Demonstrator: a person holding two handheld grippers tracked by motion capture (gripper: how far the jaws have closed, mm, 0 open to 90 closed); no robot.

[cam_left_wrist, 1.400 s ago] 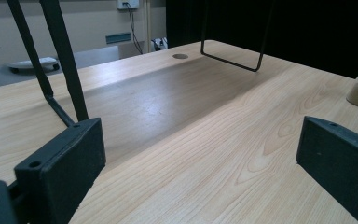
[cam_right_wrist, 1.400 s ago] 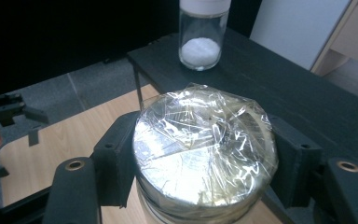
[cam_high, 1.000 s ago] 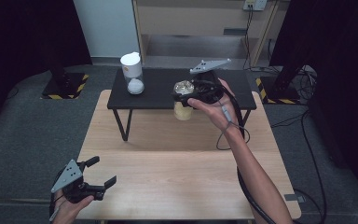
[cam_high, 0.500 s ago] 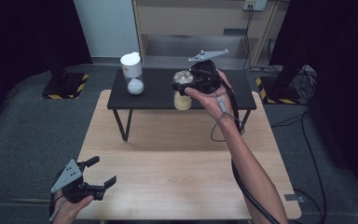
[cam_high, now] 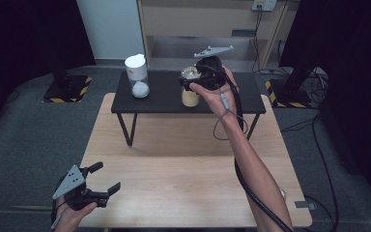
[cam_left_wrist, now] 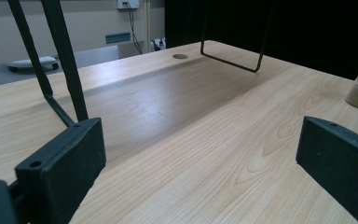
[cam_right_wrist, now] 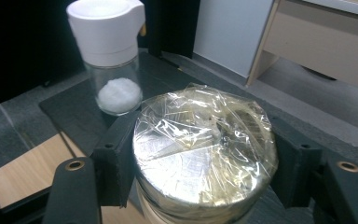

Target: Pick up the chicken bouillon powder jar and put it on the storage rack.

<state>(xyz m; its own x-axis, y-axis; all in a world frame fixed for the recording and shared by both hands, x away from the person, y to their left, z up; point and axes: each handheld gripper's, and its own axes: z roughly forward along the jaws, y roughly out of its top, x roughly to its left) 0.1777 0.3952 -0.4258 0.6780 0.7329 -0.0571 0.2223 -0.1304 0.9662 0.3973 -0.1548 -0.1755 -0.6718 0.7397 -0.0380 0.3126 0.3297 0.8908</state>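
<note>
Jaws of the right gripper (cam_high: 192, 83) clamp a glass jar (cam_high: 190, 95) from both sides just under its top, which is sealed with crinkled plastic wrap (cam_right_wrist: 205, 142) over a shiny lid; gripping high on the neck likely gives the pads a firm hold on the widest, stiffest part. In the high view the jar sits at or just above the black raised shelf (cam_high: 164, 99), near its front edge, and I cannot tell whether its base touches. A second glass jar with a white cap (cam_high: 136, 75), holding a white lump, stands well apart on the shelf's left half. The right arm reaches far forward, forearm stretched over the wooden surface (cam_high: 183, 164), wrist turned so the gripper lies roughly level. The left gripper (cam_high: 99, 186) rests low near the surface's close left corner, jaws spread wide and holding nothing, apparently kept clear
</note>
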